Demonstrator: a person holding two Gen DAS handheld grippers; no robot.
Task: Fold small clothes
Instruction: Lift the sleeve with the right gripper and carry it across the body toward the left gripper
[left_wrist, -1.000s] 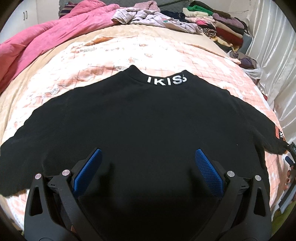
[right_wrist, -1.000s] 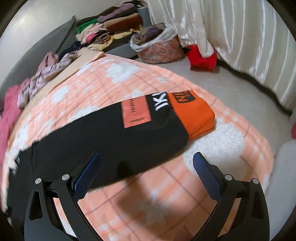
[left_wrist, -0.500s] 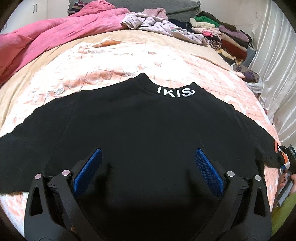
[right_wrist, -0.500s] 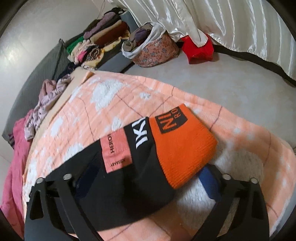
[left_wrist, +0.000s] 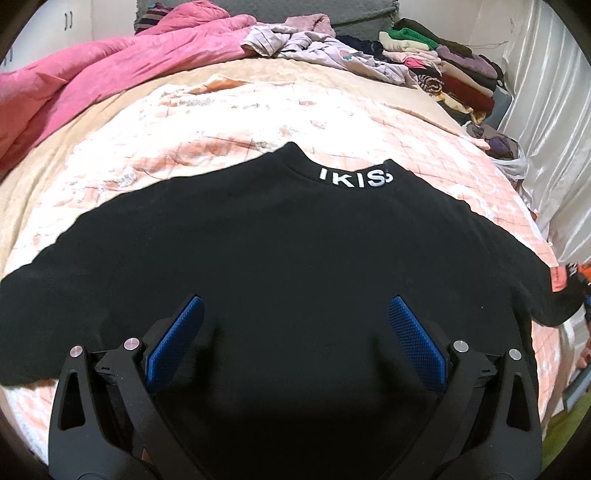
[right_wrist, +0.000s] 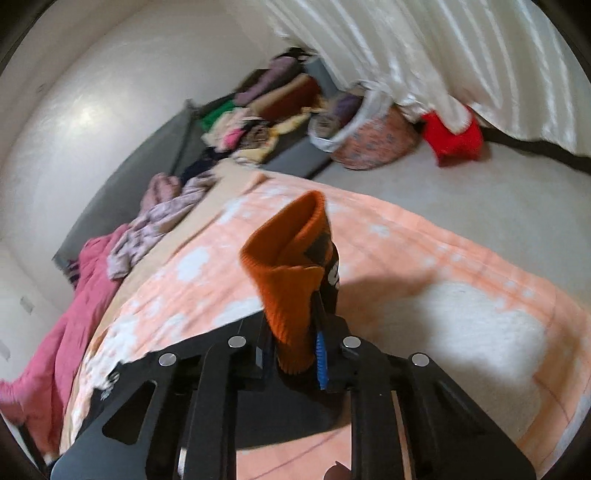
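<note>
Black sweater (left_wrist: 288, 266) lies flat, back up, on bed (left_wrist: 221, 122); no fold made yet, whole job ahead. Right tool (right_wrist: 295, 347) closing on orange cuff (right_wrist: 291, 280), sleeve end bunched between pads, angled shallowly downward. Left tool (left_wrist: 291, 339) wide, empty, tilted steeply down above hem.

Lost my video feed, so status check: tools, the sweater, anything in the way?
Left tool open, over black sweater, spread flat. Right tool closing on orange cuff, cuff between pads. Blanket around it clear.
</note>
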